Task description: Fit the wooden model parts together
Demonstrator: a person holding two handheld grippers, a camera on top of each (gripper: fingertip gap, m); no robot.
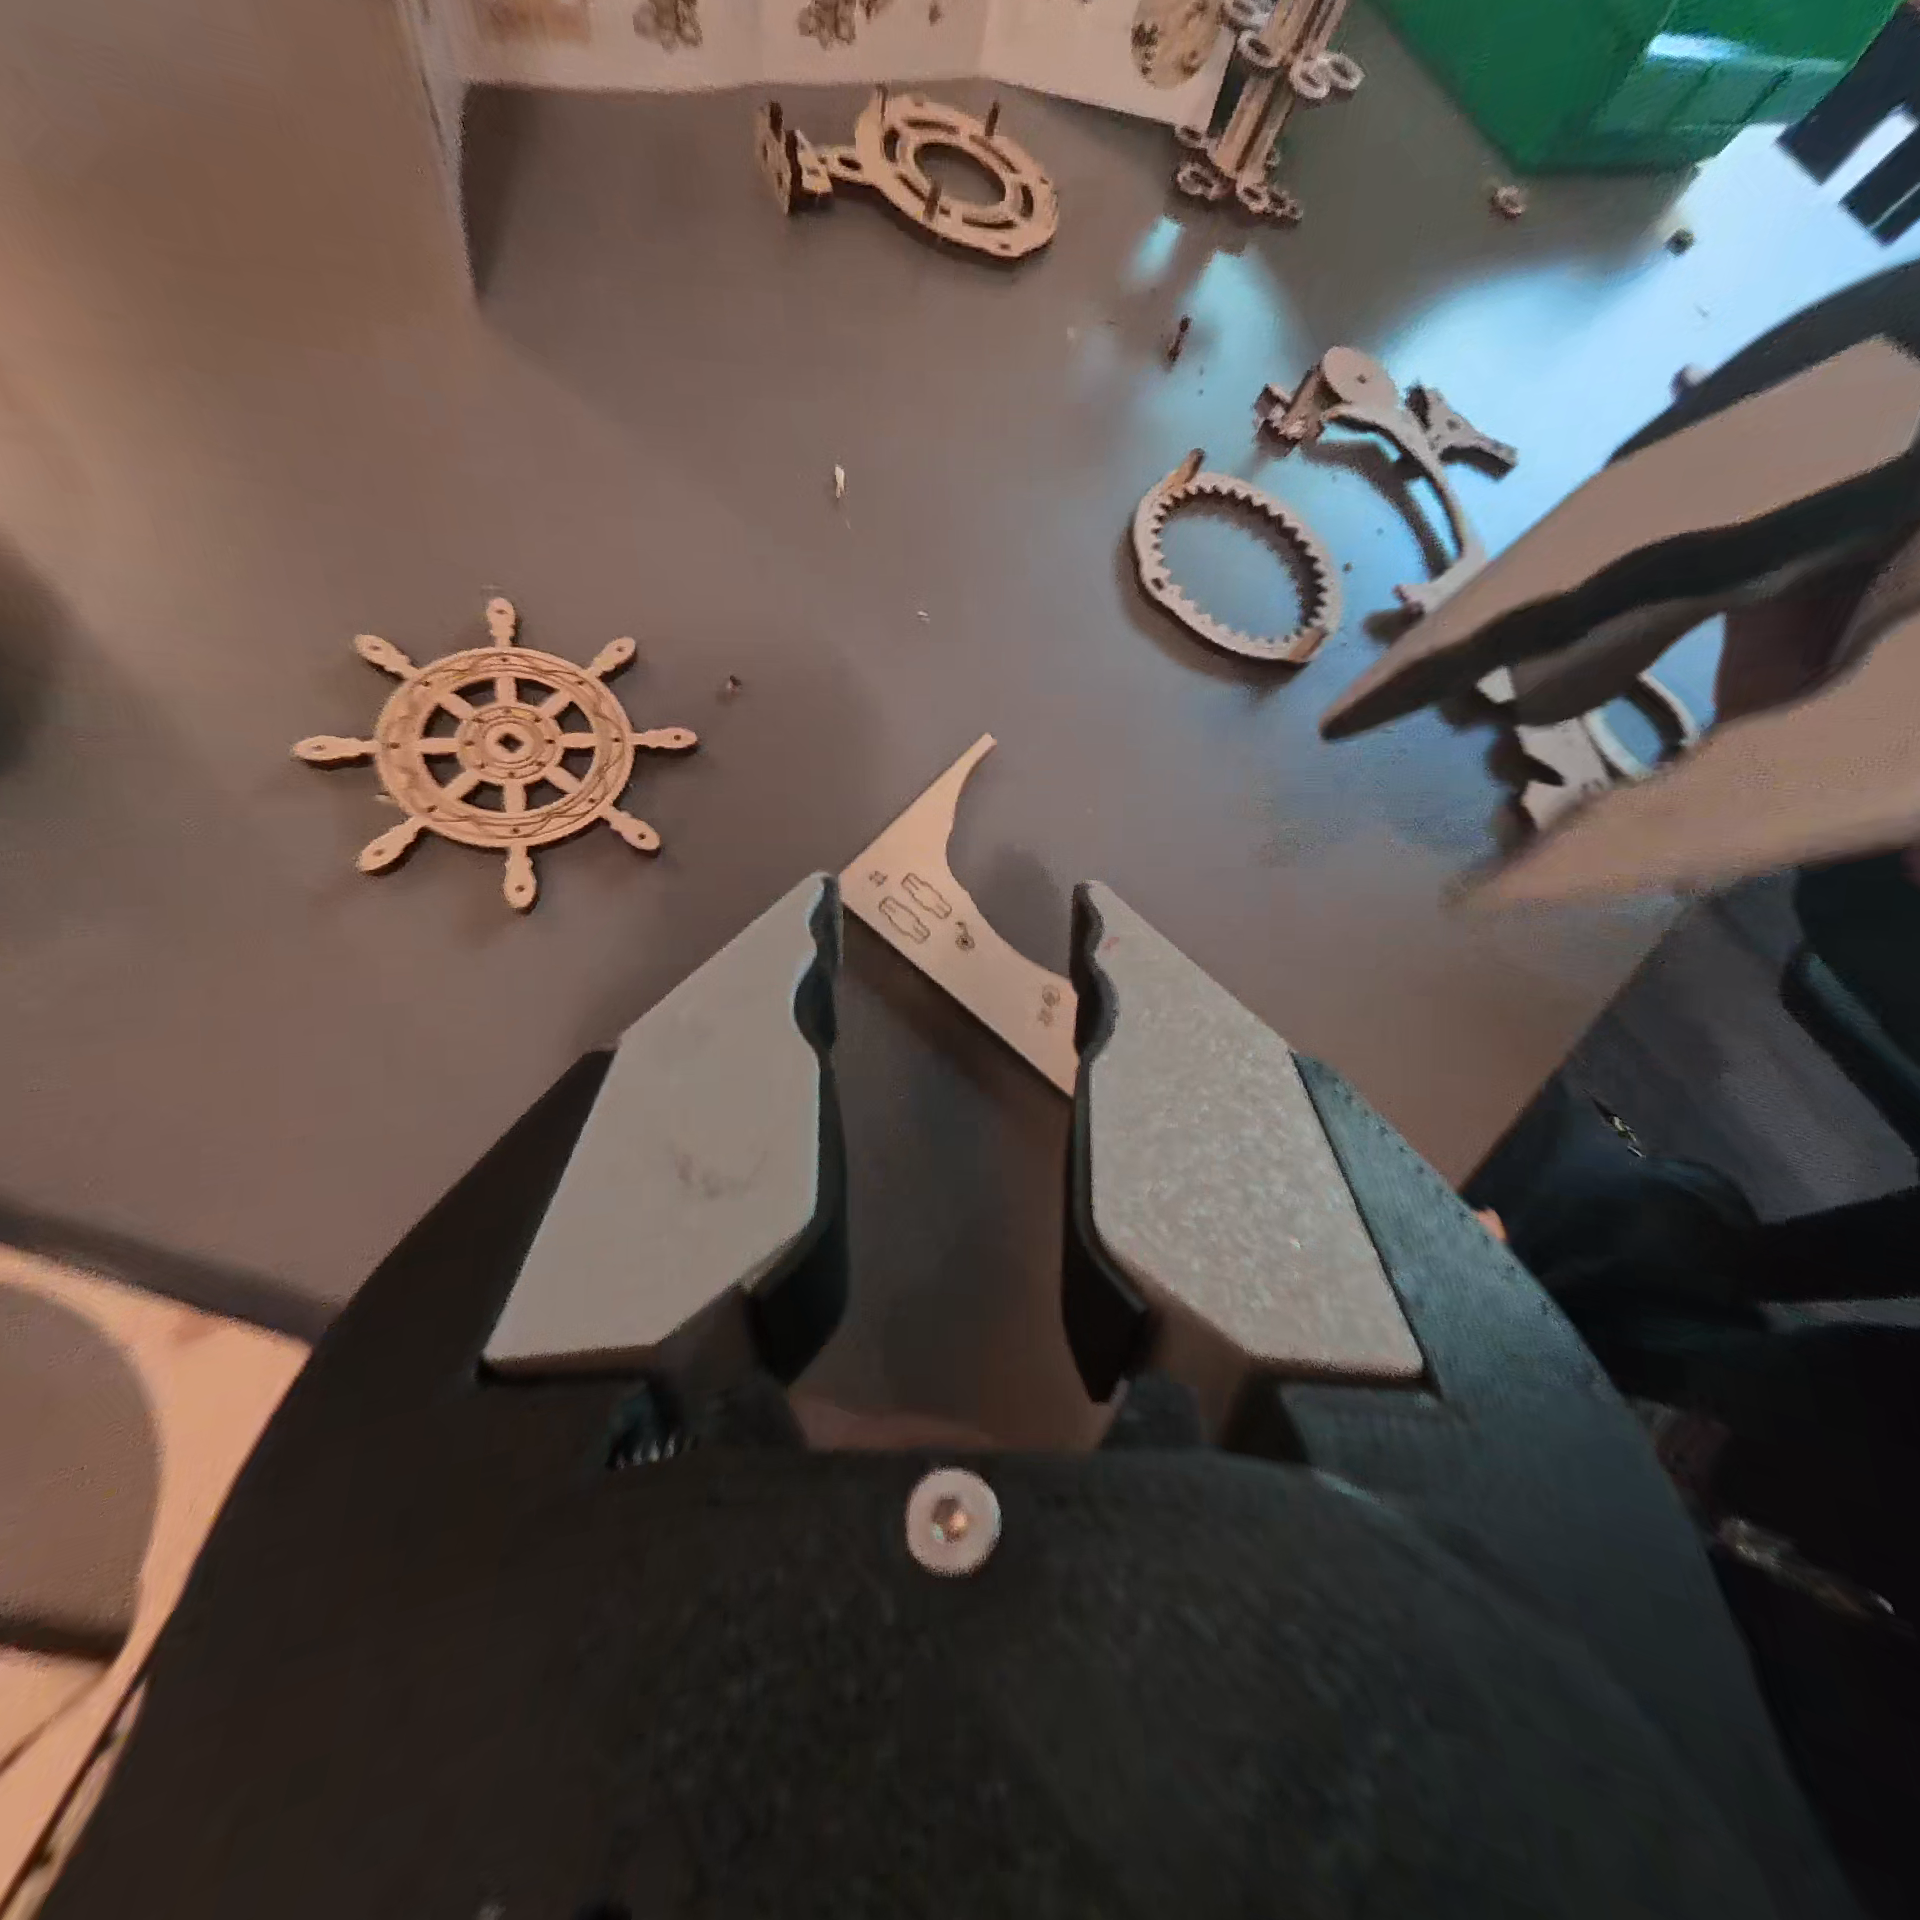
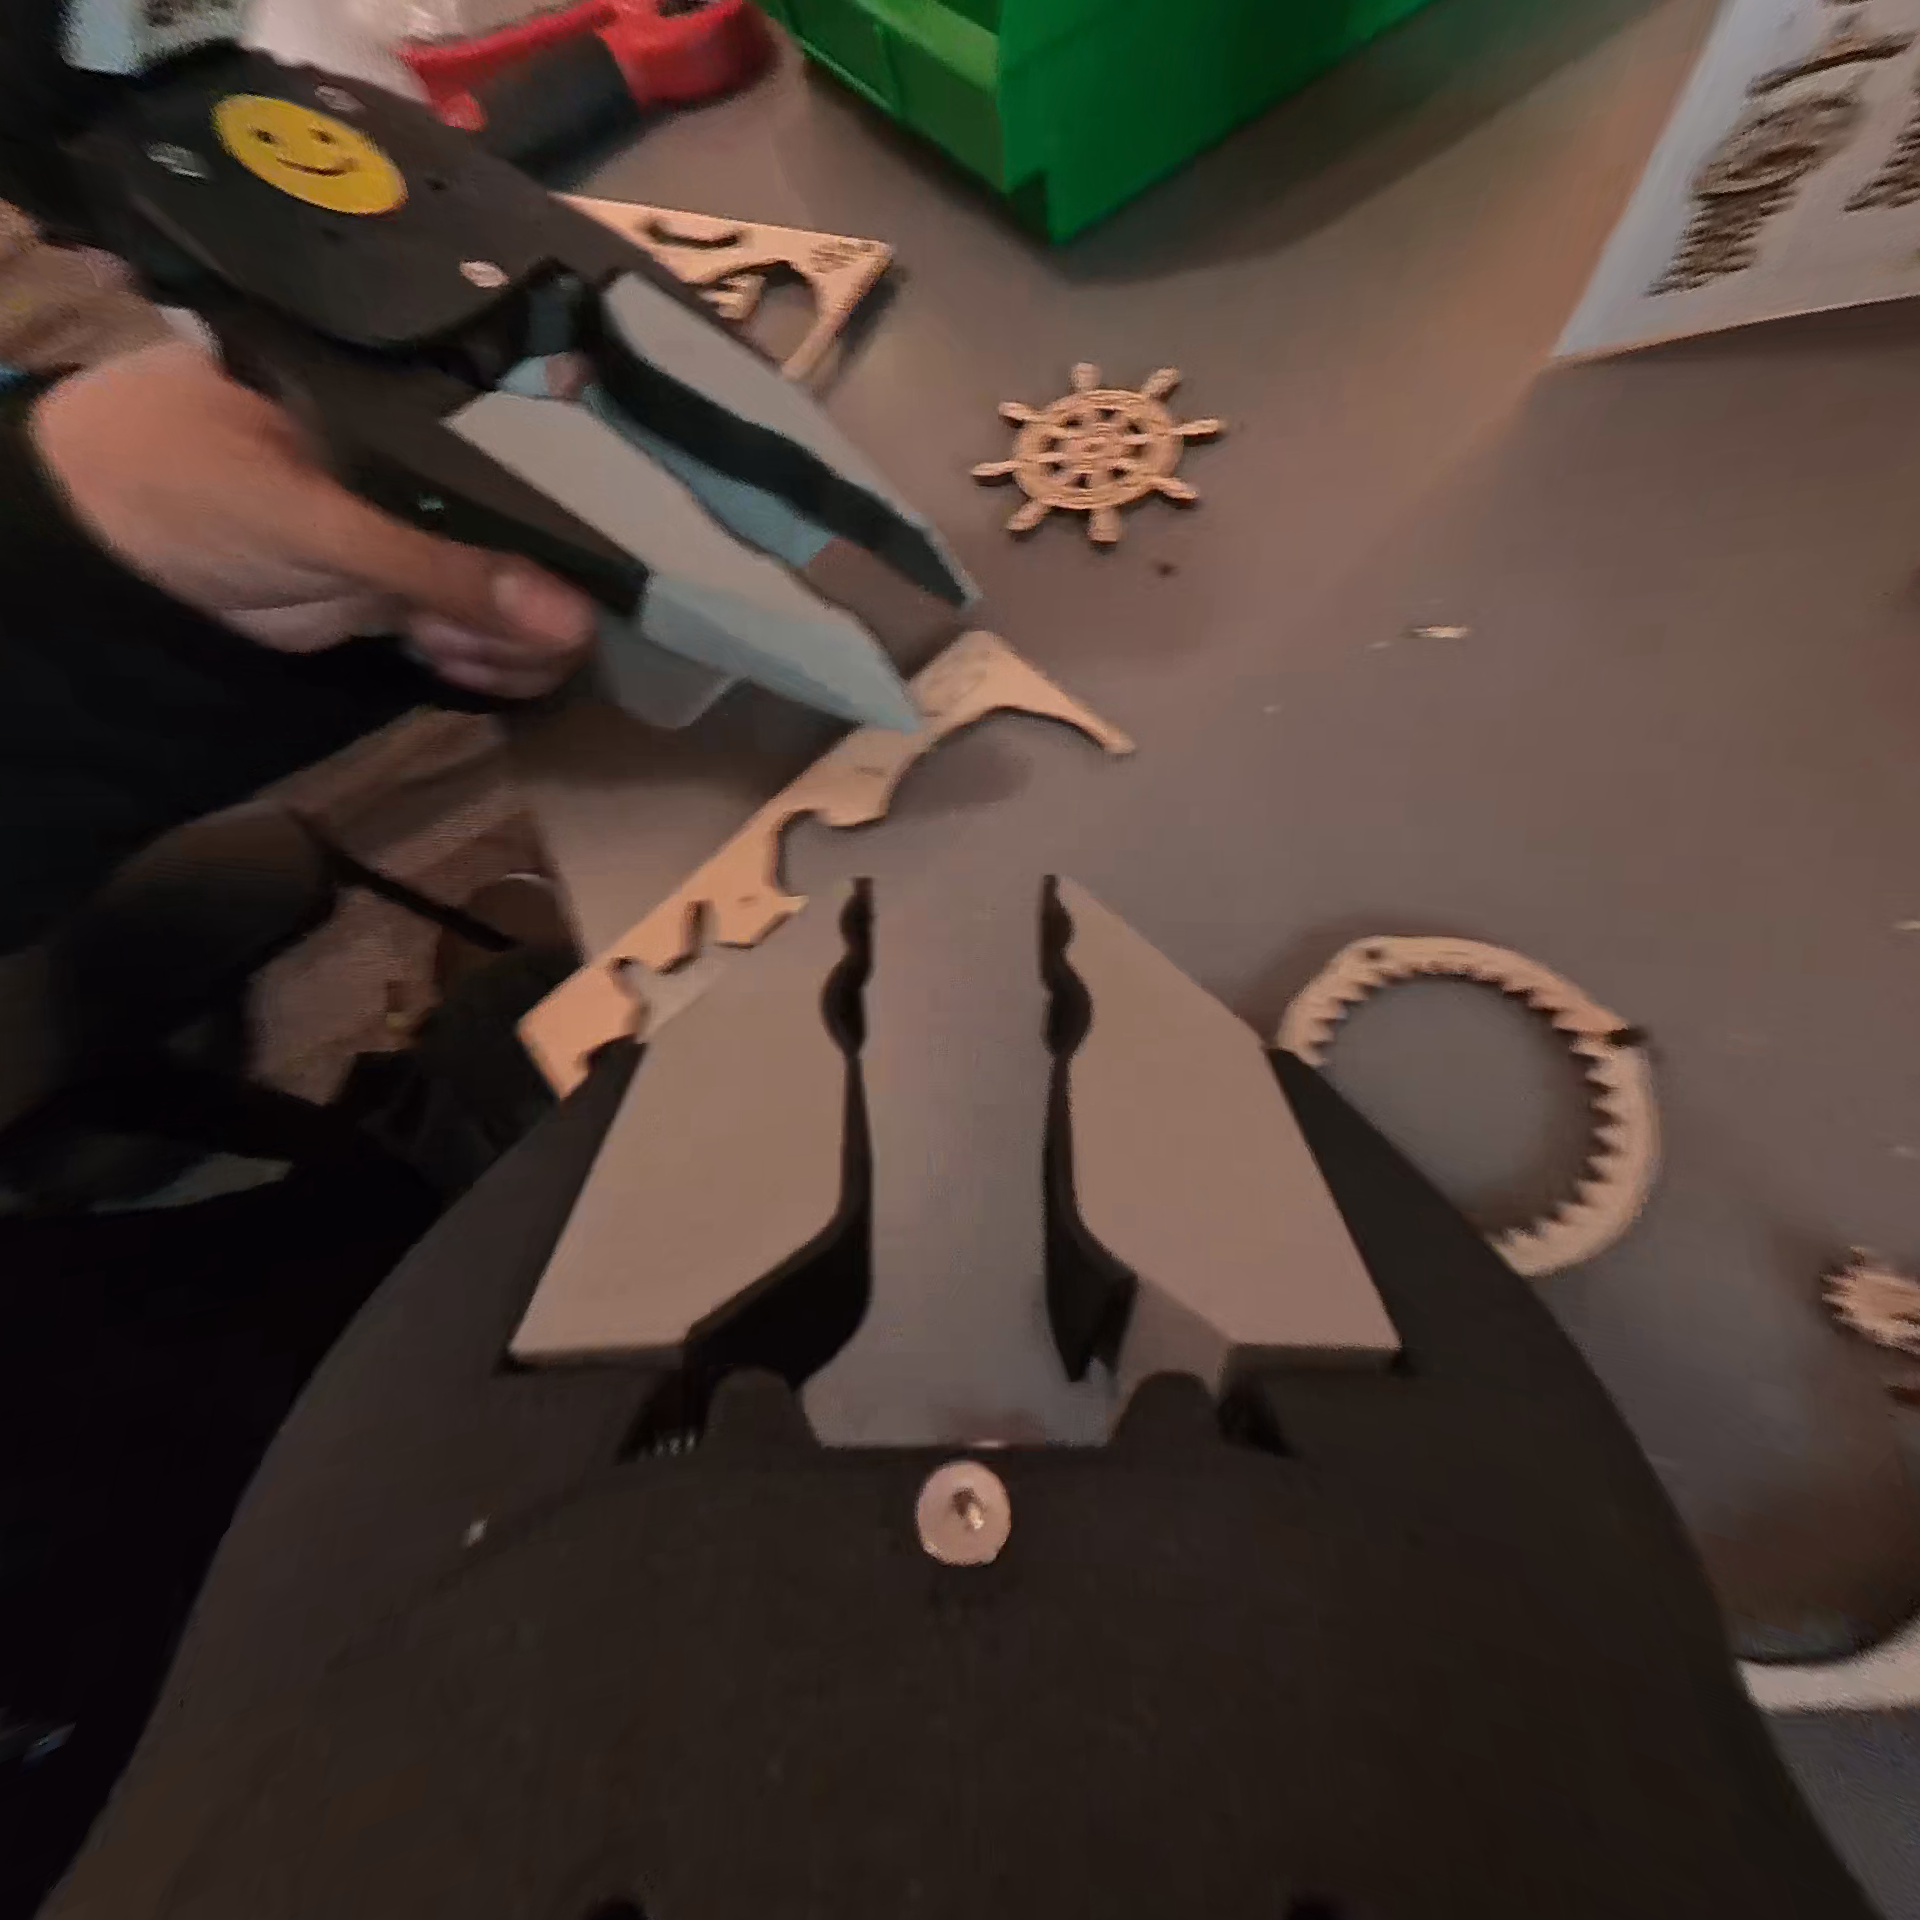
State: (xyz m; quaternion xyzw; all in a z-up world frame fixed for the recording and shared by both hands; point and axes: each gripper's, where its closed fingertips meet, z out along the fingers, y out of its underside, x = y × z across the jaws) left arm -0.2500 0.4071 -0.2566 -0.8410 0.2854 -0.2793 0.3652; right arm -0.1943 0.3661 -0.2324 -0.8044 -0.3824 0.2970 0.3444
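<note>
My left gripper (image 1: 954, 904) is open low over the grey table (image 1: 727, 416). A flat wooden offcut strip (image 1: 935, 894) with a curved pointed end lies between its fingertips, and its near end runs under the right finger. I see no pad pressing on it. The strip also shows in the right wrist view (image 2: 727, 883), running toward the table's edge. My right gripper (image 2: 951, 894) is open and empty above bare table. One of its fingers (image 1: 1610, 582) shows blurred in the left wrist view.
A wooden ship's wheel (image 1: 494, 748) (image 2: 1096, 452) lies flat. A toothed ring (image 1: 1231, 577) (image 2: 1475, 1101), a curved assembly (image 1: 1392, 436) and a ring assembly (image 1: 935, 177) lie farther off. A green box (image 2: 1091, 94), an instruction sheet (image 2: 1766, 156) and another offcut (image 2: 769, 270) are at the back. The wooden ship's wheel (image 2: 1096, 452) is about 7 cm from my left fingertips. My left wrist view (image 1: 514, 751) looks at it from another angle.
</note>
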